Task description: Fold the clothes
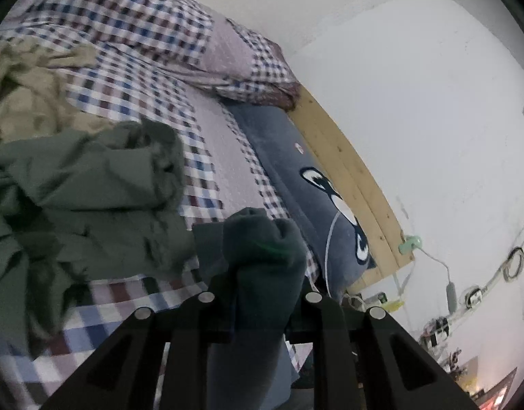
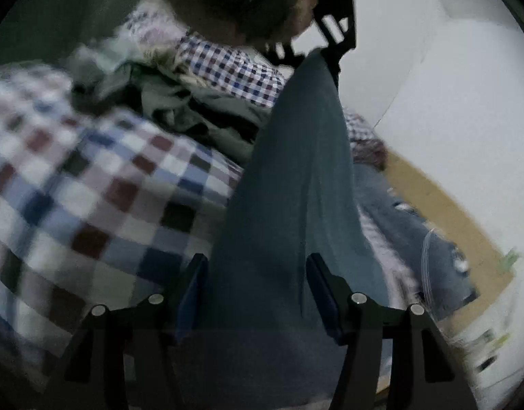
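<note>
On the bed: a checked bedspread (image 1: 132, 78) in white, blue and maroon covered the mattress, with clothes heaped upon it.
Left gripper (image 1: 258, 287): jaws drawn narrow and clamped on one end of a dark teal garment (image 1: 262, 256), the cloth bunched up between and above the fingers.
Teal garment, other view: it hung as a long strip (image 2: 296, 171) from the left gripper (image 2: 333, 30), seen high in the right camera's picture, down to the near edge of the picture.
Right gripper (image 2: 258, 294): jaws standing fairly wide on either side of the hanging strip; the blue pads (image 2: 193, 294) lay close to the cloth, and I could not tell whether they touched it.
Green garment (image 1: 74, 184): crumpled on the bedspread, just left of the left gripper.
Tan garment (image 1: 29, 85): rumpled, lying beyond the green one.
Pillow (image 1: 228, 51): checked with a pale panel, at the far end of the bed.
Grey cushion (image 1: 313, 184): printed with a cartoon face, lying along the bed's edge beside a wooden board (image 1: 350, 171).
Wall (image 1: 415, 102): white, behind the board, with cables (image 1: 511, 259) low on it.
Picture quality: the right camera's view was blurred.
</note>
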The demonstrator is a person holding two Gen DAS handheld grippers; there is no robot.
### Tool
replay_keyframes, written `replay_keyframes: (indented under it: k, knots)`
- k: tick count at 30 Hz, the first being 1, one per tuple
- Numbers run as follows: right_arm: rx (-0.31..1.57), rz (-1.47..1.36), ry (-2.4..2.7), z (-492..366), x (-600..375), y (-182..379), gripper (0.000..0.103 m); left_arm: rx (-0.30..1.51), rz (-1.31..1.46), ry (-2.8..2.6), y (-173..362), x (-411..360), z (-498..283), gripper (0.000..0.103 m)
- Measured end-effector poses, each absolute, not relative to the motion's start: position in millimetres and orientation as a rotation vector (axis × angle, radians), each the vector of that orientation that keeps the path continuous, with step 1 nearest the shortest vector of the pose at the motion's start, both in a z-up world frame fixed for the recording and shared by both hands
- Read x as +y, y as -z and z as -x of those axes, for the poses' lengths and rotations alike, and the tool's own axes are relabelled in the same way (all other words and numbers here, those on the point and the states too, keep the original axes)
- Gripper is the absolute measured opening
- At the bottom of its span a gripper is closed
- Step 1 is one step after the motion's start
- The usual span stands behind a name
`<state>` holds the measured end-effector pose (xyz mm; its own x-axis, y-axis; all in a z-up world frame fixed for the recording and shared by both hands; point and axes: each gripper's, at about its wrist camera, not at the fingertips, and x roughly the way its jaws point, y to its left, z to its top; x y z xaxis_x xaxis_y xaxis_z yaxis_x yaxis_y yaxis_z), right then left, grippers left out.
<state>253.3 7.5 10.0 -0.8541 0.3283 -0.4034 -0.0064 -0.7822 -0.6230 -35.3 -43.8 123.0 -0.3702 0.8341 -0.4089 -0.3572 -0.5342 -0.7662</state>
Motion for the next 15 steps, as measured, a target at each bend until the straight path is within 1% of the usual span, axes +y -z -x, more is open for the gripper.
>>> replay_keyframes:
  k: [3,5,6,7,10,12,15]
  knots:
    - [-1.029,0.739,-2.677,-260.4,8.3,-4.5,0.06,-0.774,1.047,-2.009,-120.8,-59.5,29.8,0.018]
    - [-1.064,0.768,-2.7,-265.6,9.8,-5.8,0.042,-0.802,1.055,-2.031,-118.5,-70.3,25.9,0.018]
    - [-1.074,0.787,-2.714,-267.9,11.8,-8.3,0.023,-0.815,1.06,-2.041,-117.5,-75.5,23.8,0.018]
    - [-1.084,0.806,-2.727,-270.1,13.7,-10.8,0.015,-0.828,1.065,-2.051,-116.5,-80.6,21.6,0.018]
    - [-1.06,0.869,-2.789,-275.3,26.9,-24.6,0.01,-0.887,1.047,-2.065,-118.3,-96.2,10.3,0.018]
    - [-1.013,0.935,-2.85,-286.6,39.7,-41.6,0.009,-0.919,1.022,-2.088,-124.1,-108.9,-0.6,0.018]
    - [-0.964,0.979,-2.957,-296.9,60.0,-80.8,0.008,-1.001,0.961,-2.129,-139.6,-135.7,-22.1,0.018]
